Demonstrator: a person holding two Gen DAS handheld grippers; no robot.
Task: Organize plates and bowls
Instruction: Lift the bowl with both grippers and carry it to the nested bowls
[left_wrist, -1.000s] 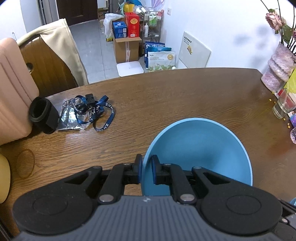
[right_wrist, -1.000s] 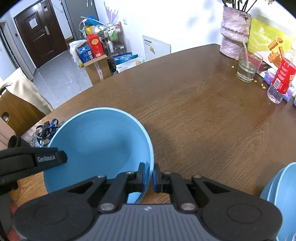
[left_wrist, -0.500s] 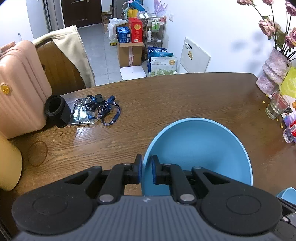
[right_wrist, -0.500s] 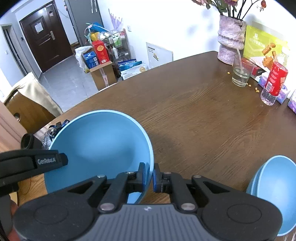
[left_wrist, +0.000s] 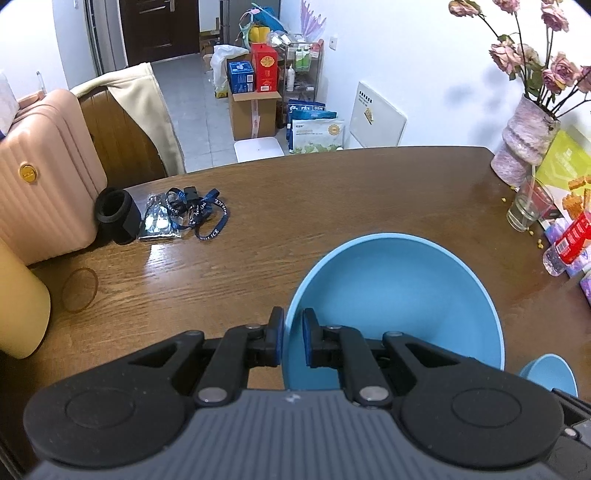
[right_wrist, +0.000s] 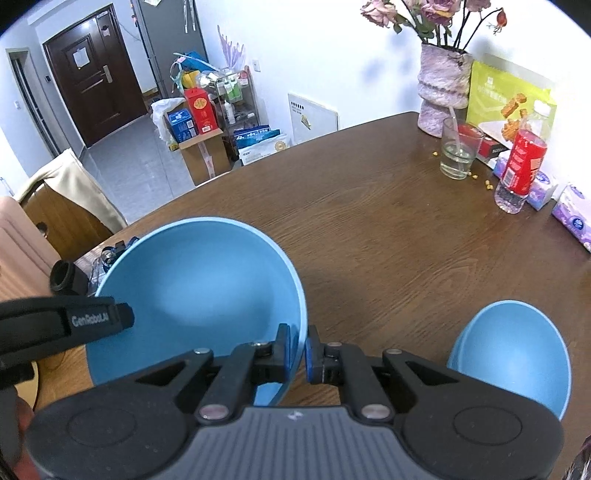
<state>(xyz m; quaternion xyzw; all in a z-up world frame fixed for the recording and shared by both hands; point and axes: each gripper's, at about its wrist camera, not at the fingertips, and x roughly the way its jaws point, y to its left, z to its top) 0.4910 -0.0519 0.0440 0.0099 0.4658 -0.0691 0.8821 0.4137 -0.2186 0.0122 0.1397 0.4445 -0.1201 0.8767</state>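
Observation:
A large blue bowl (left_wrist: 399, 291) is held above the wooden table (left_wrist: 332, 199) by both grippers. My left gripper (left_wrist: 293, 338) is shut on the bowl's left rim. My right gripper (right_wrist: 297, 350) is shut on the same bowl's (right_wrist: 195, 291) right rim. The left gripper's body (right_wrist: 62, 321) shows at the left edge of the right wrist view. A second blue bowl (right_wrist: 513, 350) rests on the table to the right, and it also shows in the left wrist view (left_wrist: 550, 373).
A black cylinder (left_wrist: 116, 214), a blue lanyard (left_wrist: 195, 210) and a rubber band (left_wrist: 79, 290) lie at the table's left. A glass (right_wrist: 458, 155), a red-labelled bottle (right_wrist: 519, 173), a flower vase (right_wrist: 441, 96) and tissue packs (right_wrist: 576, 218) stand at the right. A pink suitcase (left_wrist: 40, 173) stands beside the table.
Both grippers have lifted up and back with the large bowl, so more of the table and room shows. The second bowl has come further into view.

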